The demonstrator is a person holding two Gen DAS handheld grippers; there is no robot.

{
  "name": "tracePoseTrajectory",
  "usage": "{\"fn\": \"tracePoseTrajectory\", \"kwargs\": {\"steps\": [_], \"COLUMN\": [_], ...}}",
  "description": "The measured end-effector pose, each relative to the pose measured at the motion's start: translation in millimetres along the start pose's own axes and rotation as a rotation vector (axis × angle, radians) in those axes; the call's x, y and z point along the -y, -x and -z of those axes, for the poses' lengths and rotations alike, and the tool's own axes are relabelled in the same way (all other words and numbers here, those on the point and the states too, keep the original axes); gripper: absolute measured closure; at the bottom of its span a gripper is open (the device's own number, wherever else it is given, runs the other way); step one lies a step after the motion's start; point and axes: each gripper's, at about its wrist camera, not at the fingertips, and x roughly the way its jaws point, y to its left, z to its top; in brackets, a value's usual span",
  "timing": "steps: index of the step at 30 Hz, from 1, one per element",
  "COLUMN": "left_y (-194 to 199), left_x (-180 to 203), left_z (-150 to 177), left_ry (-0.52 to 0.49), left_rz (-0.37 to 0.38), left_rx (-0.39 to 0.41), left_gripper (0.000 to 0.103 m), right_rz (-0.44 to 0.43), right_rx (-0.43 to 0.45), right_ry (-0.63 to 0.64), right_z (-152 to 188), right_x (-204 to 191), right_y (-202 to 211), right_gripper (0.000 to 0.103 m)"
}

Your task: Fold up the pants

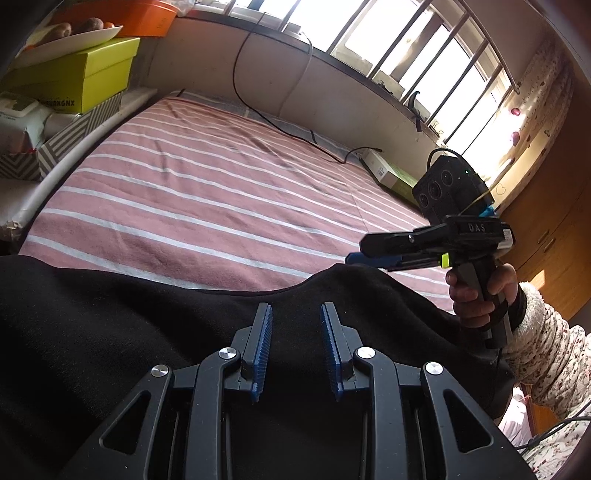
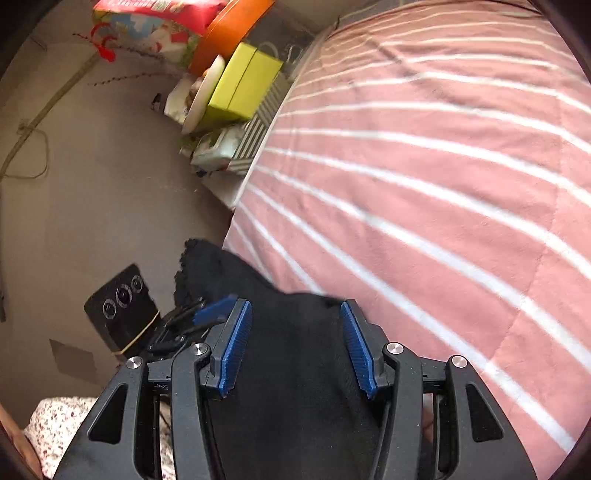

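Black pants [image 1: 110, 332] lie crumpled along the near edge of a bed with a pink, white-striped sheet [image 1: 207, 184]. My left gripper [image 1: 296, 314] hovers over the pants with its blue pads [image 1: 263, 347] apart and nothing pinched between them. A hand holds my right gripper [image 1: 351, 254] at the right, pointing left just above a raised fold of the pants. In the right wrist view the right gripper [image 2: 295, 310] is open above the pants [image 2: 295, 369], whose one end [image 2: 195, 258] hangs past the bed's corner. The left gripper's finger [image 2: 216, 308] shows beside it.
Stacked boxes, a yellow-green box [image 1: 92, 74], an orange one [image 1: 147, 18] and a white plate [image 1: 74, 38] stand left of the bed. A black cable [image 1: 280, 125] and a flat box [image 1: 391, 173] lie at the bed's far side under a barred window. A floral sleeve [image 1: 546, 354] is at the right.
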Motion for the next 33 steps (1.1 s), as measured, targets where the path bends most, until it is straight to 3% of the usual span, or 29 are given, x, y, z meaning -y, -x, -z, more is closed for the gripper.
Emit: {"fn": "tracePoseTrajectory", "kwargs": {"steps": [2, 4, 5, 8, 12, 14, 16, 19, 20, 25, 29, 33], "left_y": [0, -1, -1, -3, -4, -5, -5, -3, -2, 11, 25, 37], "left_x": [0, 0, 0, 2, 5, 6, 7, 7, 7, 10, 6, 4], "left_z": [1, 0, 0, -1, -1, -1, -1, 0, 1, 10, 20, 33], "left_ry": [-0.002, -0.004, -0.005, -0.01, -0.016, -0.019, -0.021, -0.029, -0.032, -0.065, -0.063, -0.057], "left_rz": [-0.004, -0.006, -0.008, -0.017, -0.025, -0.039, -0.048, -0.073, -0.078, -0.101, -0.119, -0.139], "left_rx": [-0.005, -0.007, -0.008, -0.01, -0.016, -0.021, -0.024, -0.028, -0.028, -0.043, -0.039, -0.032], "left_gripper": [0.043, 0.043, 0.043, 0.043, 0.043, 0.043, 0.043, 0.043, 0.043, 0.043, 0.043, 0.043], "right_rz": [-0.009, -0.036, -0.006, 0.15, 0.185, 0.242, 0.278, 0.529, 0.575, 0.691, 0.722, 0.684], "right_rx": [0.034, 0.05, 0.06, 0.081, 0.005, -0.03, -0.052, -0.089, -0.067, -0.024, 0.025, 0.043], "right_ry": [-0.034, -0.052, -0.025, 0.154, 0.361, 0.459, 0.501, 0.579, 0.611, 0.603, 0.606, 0.591], "right_z": [-8, -8, -6, 7, 33, 46, 52, 61, 62, 62, 75, 92], "right_x": [10, 12, 8, -21, -58, -72, -76, -67, -61, -58, -72, -87], "right_y": [14, 25, 29, 35, 22, 10, 3, -18, -21, -14, 6, 23], "right_gripper": [0.064, 0.065, 0.065, 0.065, 0.065, 0.065, 0.066, 0.066, 0.066, 0.066, 0.066, 0.066]}}
